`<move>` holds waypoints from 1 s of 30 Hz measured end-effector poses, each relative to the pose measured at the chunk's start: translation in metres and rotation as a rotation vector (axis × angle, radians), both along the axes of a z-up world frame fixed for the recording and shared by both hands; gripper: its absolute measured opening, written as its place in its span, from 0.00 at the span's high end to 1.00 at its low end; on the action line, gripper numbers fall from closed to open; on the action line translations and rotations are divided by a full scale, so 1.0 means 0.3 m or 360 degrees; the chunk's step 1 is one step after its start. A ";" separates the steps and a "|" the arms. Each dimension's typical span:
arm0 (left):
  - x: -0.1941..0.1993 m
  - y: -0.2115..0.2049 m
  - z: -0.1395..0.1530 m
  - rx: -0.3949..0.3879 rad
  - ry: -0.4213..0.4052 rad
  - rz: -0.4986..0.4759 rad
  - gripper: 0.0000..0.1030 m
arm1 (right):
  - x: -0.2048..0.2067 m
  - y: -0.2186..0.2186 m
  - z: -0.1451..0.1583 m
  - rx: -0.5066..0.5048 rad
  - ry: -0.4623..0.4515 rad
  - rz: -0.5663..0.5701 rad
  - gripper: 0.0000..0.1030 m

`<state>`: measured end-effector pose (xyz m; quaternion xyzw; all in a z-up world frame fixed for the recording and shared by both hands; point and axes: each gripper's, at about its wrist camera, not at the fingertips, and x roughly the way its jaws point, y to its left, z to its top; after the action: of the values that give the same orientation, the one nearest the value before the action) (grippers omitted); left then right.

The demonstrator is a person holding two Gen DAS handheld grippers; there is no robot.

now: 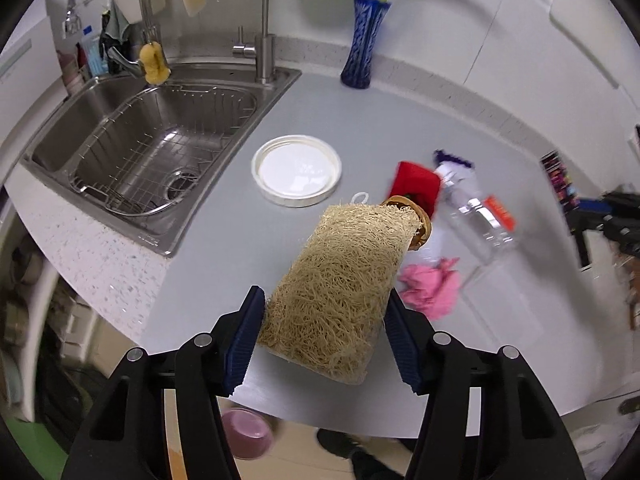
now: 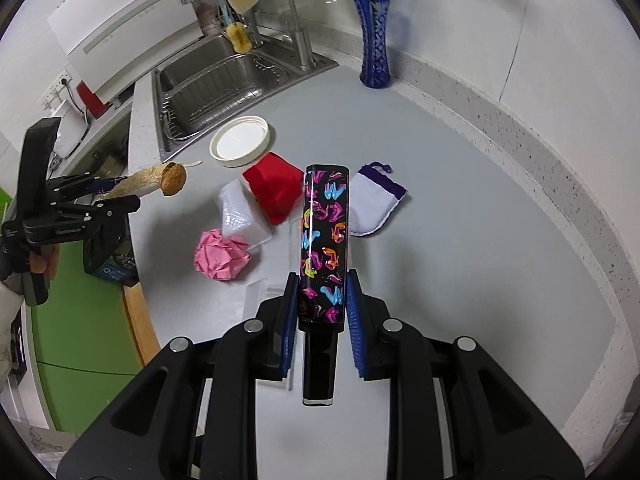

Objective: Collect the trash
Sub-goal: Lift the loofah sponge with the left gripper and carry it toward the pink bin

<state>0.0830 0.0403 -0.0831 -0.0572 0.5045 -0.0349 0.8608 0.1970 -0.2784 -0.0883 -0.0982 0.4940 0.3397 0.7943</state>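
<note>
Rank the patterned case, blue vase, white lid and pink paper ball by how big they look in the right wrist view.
1. patterned case, though nearness to the camera inflates it
2. blue vase
3. white lid and pink paper ball: look alike, unranked

Home kitchen, steel sink [image 1: 120, 152] with faucet [image 1: 264, 32], speckled countertop [image 1: 100, 256], dishwasher [image 2: 116, 32]

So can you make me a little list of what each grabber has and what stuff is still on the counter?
left gripper: shut on the loofah scrubber, lifted off the counter
right gripper: shut on the black case with colourful shoe pictures
counter: grey, beside a steel sink
on the counter: white lid, red cloth, pink crumpled paper, white pouch with purple trim, clear plastic container
at the back: blue vase
</note>
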 end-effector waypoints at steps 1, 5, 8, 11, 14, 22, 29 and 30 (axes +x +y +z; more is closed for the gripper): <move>-0.005 -0.005 0.013 -0.0003 -0.0010 0.0012 0.44 | -0.007 -0.002 0.005 0.0009 -0.0002 0.0005 0.78; -0.023 -0.059 0.029 0.0236 0.0019 0.0008 0.44 | -0.034 -0.008 0.024 0.0031 -0.0019 0.0030 0.78; -0.019 -0.088 0.019 0.0384 0.0062 0.0000 0.44 | -0.052 -0.021 0.034 0.0047 -0.0023 0.0032 0.78; -0.012 -0.094 0.008 0.0404 0.0100 0.0009 0.44 | -0.061 -0.036 0.042 0.0057 -0.0028 0.0029 0.78; -0.006 -0.103 -0.006 0.0440 0.0125 -0.0020 0.44 | -0.068 -0.056 0.045 0.0067 -0.0026 0.0019 0.78; -0.079 -0.096 0.025 0.0228 0.0057 0.0097 0.44 | -0.084 -0.054 0.046 0.0067 -0.0023 0.0044 0.78; -0.289 -0.027 0.099 0.0116 -0.0057 0.0321 0.44 | -0.144 0.063 0.063 0.0076 -0.0041 0.0216 0.78; -0.337 -0.010 0.115 0.0097 -0.0081 0.0371 0.44 | -0.159 0.091 0.066 0.0081 -0.0043 0.0255 0.78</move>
<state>-0.0181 0.0375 -0.0485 -0.0885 0.4731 0.0794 0.8729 0.1492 -0.2512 -0.0685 -0.1216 0.4650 0.4132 0.7734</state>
